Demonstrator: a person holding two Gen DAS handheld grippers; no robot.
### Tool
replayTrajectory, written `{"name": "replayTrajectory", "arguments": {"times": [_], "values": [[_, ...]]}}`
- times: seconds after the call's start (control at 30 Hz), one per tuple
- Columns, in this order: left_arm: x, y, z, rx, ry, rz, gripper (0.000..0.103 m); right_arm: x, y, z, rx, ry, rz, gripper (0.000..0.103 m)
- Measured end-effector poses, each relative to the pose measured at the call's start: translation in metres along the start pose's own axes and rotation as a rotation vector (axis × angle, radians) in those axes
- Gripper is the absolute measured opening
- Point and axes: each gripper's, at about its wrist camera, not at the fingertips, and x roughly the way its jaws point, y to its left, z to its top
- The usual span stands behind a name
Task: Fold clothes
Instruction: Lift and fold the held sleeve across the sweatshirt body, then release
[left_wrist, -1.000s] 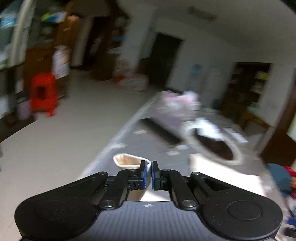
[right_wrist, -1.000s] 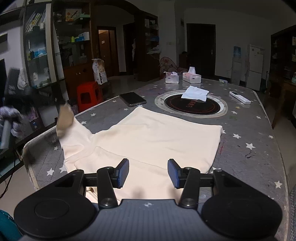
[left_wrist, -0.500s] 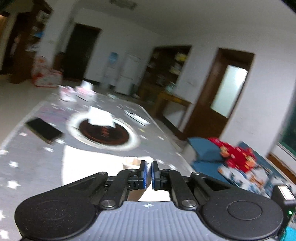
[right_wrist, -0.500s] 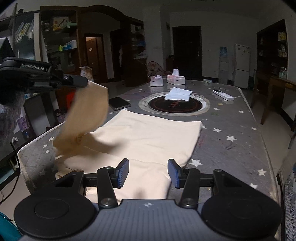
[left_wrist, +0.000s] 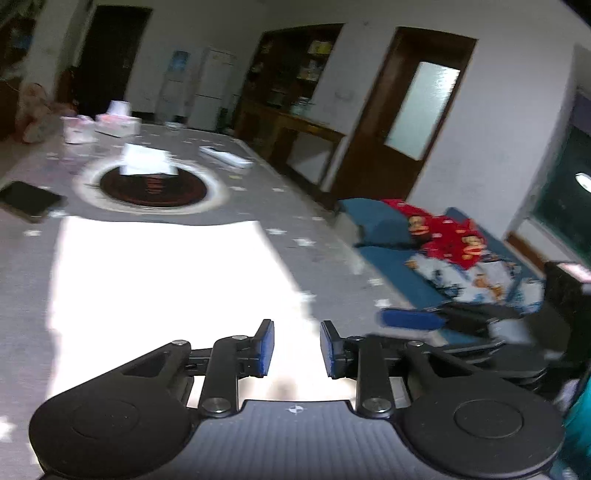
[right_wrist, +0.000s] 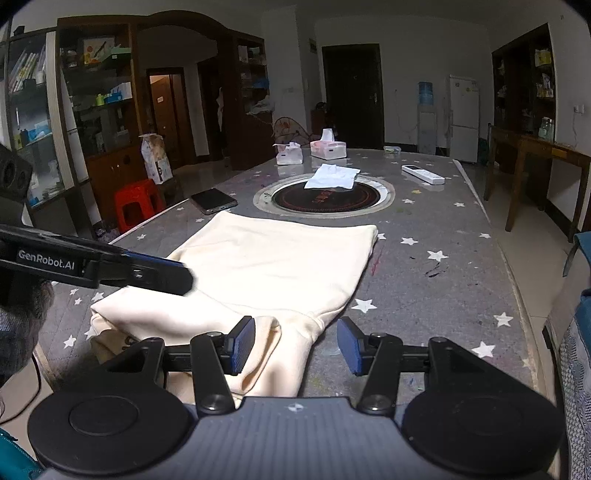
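A cream garment (right_wrist: 277, 258) lies flat on the grey star-patterned table (right_wrist: 424, 288), its left part folded over the body. In the left wrist view it shows as a washed-out white sheet (left_wrist: 166, 277). My left gripper (left_wrist: 297, 347) hovers low over the garment's near left part, and its jaws are opening with nothing pinched between the blue pads. The right wrist view shows that same left gripper (right_wrist: 177, 277) from the side. My right gripper (right_wrist: 295, 345) is open above the garment's near end, its jaws opening a little, and only loose cloth lies below them.
Beyond the garment are a dark phone (right_wrist: 214, 200), a round black cooktop (right_wrist: 325, 201) with a white tissue (right_wrist: 332, 177) on it, a white remote (right_wrist: 423, 174) and tissue boxes (right_wrist: 328, 147). A red stool (right_wrist: 136, 206) stands left of the table. Blue and red bedding (left_wrist: 443, 240) lies to the right.
My left gripper, shut on a cream sleeve, swung from the table's left side across over the garment. The sleeve now lies on the body and the jaws have parted. My right gripper shifted slightly.
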Motion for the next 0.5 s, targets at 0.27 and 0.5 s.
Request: {"name": "replayTrajectory", "arguments": {"times": [0.27,0.5], "values": [[-0.023,0.064,-0.034,-0.1,0.072,0.192,0.027,0.026,0.014,-0.003,-0.013,0.074,0.07,0.046],[-0.044,0.087,-0.046,-0.164,0.08,0.195,0.023,0.051,0.017,-0.009,-0.016,0.132,0.062,0.038]]}}
